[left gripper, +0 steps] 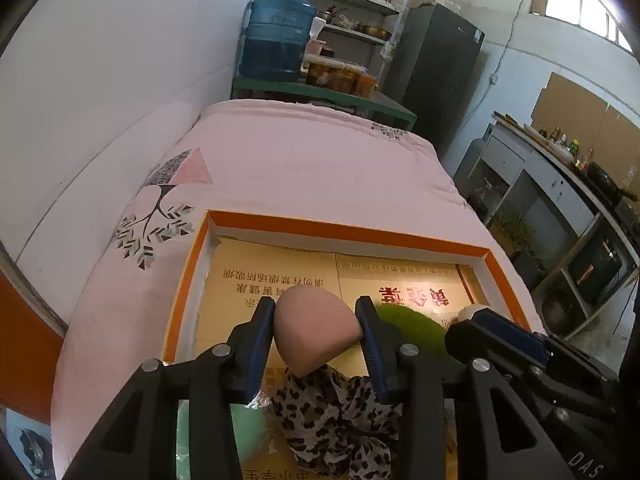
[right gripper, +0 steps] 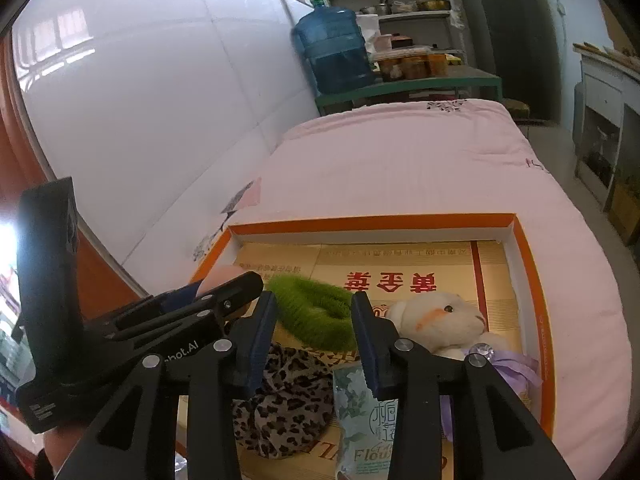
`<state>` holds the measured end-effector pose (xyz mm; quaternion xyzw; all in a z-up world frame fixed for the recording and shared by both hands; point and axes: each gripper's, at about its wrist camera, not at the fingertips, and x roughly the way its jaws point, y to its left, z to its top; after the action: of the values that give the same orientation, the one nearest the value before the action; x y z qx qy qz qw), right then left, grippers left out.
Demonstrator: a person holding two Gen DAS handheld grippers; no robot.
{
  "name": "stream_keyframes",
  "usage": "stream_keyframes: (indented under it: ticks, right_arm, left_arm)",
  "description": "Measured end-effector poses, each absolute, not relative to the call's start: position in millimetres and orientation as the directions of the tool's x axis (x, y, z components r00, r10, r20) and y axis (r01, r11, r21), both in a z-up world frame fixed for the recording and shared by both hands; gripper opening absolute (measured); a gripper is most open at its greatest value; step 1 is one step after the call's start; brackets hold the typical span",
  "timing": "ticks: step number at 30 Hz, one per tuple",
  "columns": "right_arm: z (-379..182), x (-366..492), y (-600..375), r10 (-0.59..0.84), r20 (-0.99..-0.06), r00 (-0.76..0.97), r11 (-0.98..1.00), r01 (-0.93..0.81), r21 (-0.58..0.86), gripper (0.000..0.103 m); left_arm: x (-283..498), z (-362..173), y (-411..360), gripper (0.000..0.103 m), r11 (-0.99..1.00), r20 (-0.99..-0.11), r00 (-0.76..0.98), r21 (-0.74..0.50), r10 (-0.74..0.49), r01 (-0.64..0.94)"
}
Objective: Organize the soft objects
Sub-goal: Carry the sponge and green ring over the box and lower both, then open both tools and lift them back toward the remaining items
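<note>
Closest in the left wrist view, the left gripper [left gripper: 316, 316] is clamped on a tan teardrop-shaped sponge [left gripper: 314, 330], held above the near end of an orange-rimmed box [left gripper: 348, 232] on a pink bedspread [left gripper: 304, 160]. Below the sponge a leopard-print cloth [left gripper: 332, 416] is seen, with a green fuzzy ring [left gripper: 412, 326] just to its right.

The right gripper [right gripper: 314, 316] is parted with nothing between its pads; the cloth lies beneath it and the green ring just ahead.

If the sponge is let go from this height, it may bounce or roll out of place, being light and rounded. The two grippers are close together and could be knocked.

Only the right view shows a white teddy bear [right gripper: 440, 324], a lilac ribbon [right gripper: 516, 364] and a tissue packet [right gripper: 360, 420]; the sponge is barely glimpsed there.
</note>
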<state>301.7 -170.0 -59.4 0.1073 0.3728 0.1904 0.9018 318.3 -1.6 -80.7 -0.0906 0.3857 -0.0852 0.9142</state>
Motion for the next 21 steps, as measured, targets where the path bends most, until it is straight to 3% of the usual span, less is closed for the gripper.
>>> stream_keyframes:
  ticks: [4,8,12,21]
  right_arm:
    - [-59,301,-172,0.425,-0.632,0.648,0.903,-0.258,0.343,0.04]
    - [-56,300,-173,0.428,-0.621,0.656,0.901,-0.255,0.352,0.04]
    - [-52,296,-179,0.434,-0.598,0.674,0.894,-0.244,0.375,0.04]
    - [-45,292,-189,0.427,-0.571,0.701,0.891,-0.22,0.397,0.04]
  left_arm:
    - [318,-80,0,0.045,0.966,-0.685,0.69,-0.245,-0.235,0.086]
    - [318,-77,1,0.059,0.962,-0.683,0.688,-0.257,-0.248,0.091]
    - [315,-68,4,0.065,0.953,-0.677,0.681,-0.284,-0.278,0.107]
    - [303,-42,10,0.065,0.945,-0.615,0.734,-0.305,-0.288,0.116]
